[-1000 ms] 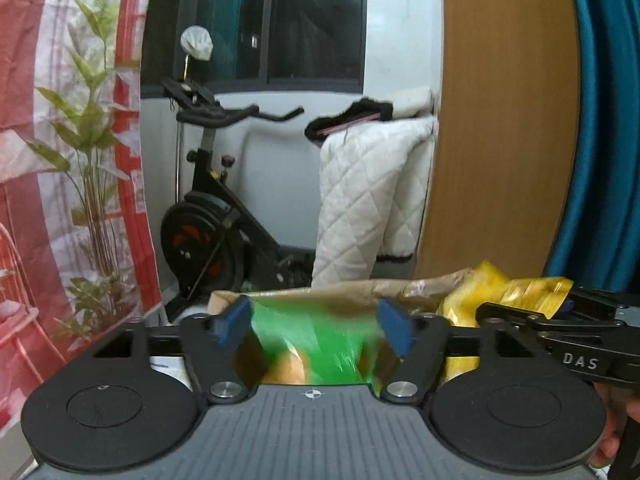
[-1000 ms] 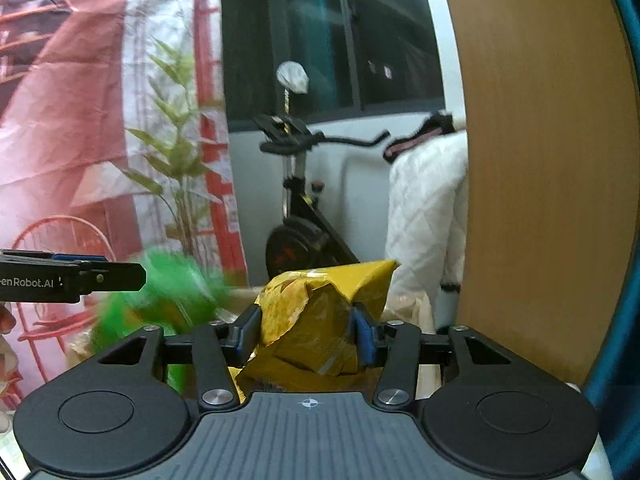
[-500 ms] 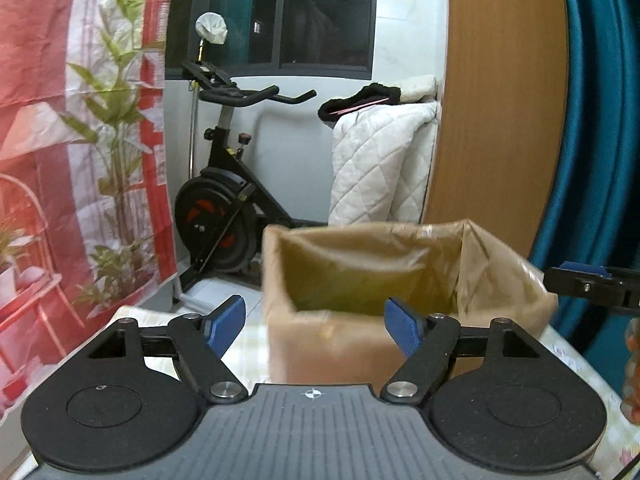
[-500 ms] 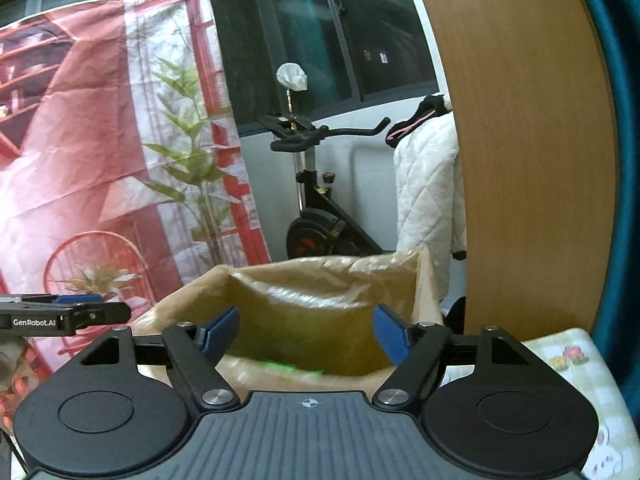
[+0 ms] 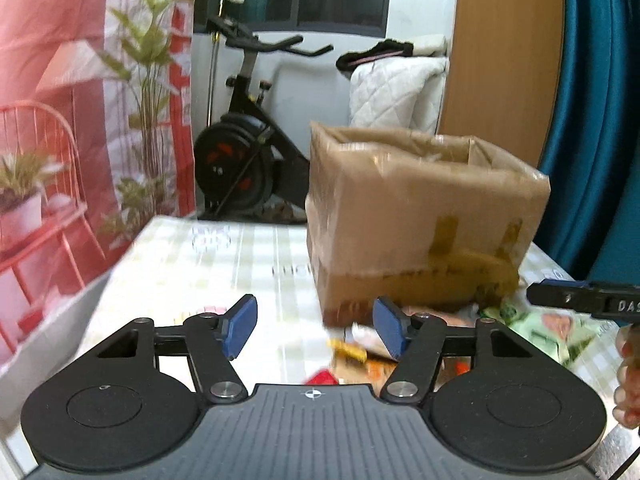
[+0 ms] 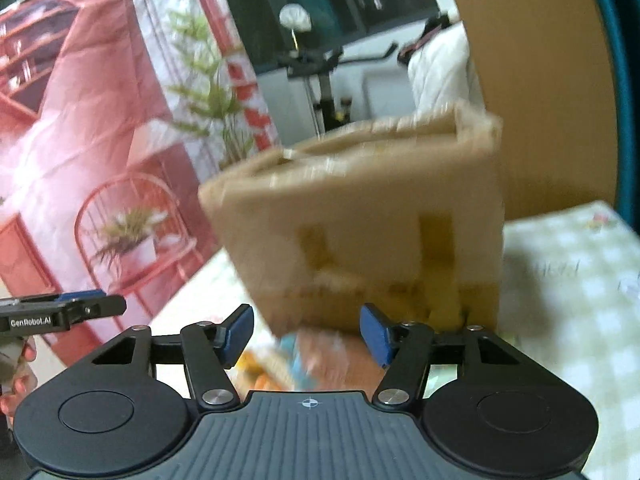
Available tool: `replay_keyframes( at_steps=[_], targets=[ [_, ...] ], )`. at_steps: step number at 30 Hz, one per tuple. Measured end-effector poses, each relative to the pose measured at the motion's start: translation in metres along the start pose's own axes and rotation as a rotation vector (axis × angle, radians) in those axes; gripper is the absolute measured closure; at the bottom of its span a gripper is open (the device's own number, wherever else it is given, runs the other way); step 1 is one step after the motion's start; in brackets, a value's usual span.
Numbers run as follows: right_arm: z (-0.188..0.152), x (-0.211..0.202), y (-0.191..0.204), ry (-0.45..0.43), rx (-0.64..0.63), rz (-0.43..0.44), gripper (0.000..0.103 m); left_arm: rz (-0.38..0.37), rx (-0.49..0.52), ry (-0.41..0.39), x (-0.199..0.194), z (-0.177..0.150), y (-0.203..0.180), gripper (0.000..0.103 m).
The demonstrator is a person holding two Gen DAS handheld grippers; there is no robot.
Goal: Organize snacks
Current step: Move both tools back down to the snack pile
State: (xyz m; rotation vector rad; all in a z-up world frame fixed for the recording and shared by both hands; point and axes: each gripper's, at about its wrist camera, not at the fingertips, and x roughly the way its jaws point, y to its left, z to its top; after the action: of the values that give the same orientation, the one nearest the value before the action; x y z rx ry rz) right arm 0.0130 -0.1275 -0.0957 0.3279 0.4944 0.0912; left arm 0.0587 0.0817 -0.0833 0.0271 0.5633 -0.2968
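The snacks (image 5: 400,344) are lying loose on the counter (image 5: 224,264) against the near foot of the cardboard box (image 5: 420,216), which is standing toward the counter's far right edge. Both grippers look to be heading in for another pick. The left gripper (image 5: 316,326) and right gripper (image 6: 306,334) have just been closing partway, yet are standing spread with nothing pinched. Next, each probably needs to settle over one packet and squeeze.
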Motion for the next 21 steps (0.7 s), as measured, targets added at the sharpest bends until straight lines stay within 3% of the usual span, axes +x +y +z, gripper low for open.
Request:
replay_keyframes(
  at_steps=[7, 11, 16, 21],
  targets=[
    [-0.019, -0.009, -0.001, 0.018, -0.028, -0.086, 0.047, -0.038, -0.018, 0.036, 0.002, -0.025, -0.004, 0.038],
    [-0.015, -0.019, -0.015, -0.025, -0.068, -0.199, 0.036, -0.061, -0.036, 0.033, 0.004, -0.027, -0.011, 0.038],
    [-0.012, -0.016, -0.046, 0.010, -0.023, -0.279, 0.027, -0.084, -0.048, 0.028, 0.006, -0.033, -0.020, 0.038],
    [-0.021, -0.015, -0.050, 0.019, -0.010, -0.266, 0.024, -0.096, -0.043, 0.033, 0.006, -0.037, -0.026, 0.038]
  ],
)
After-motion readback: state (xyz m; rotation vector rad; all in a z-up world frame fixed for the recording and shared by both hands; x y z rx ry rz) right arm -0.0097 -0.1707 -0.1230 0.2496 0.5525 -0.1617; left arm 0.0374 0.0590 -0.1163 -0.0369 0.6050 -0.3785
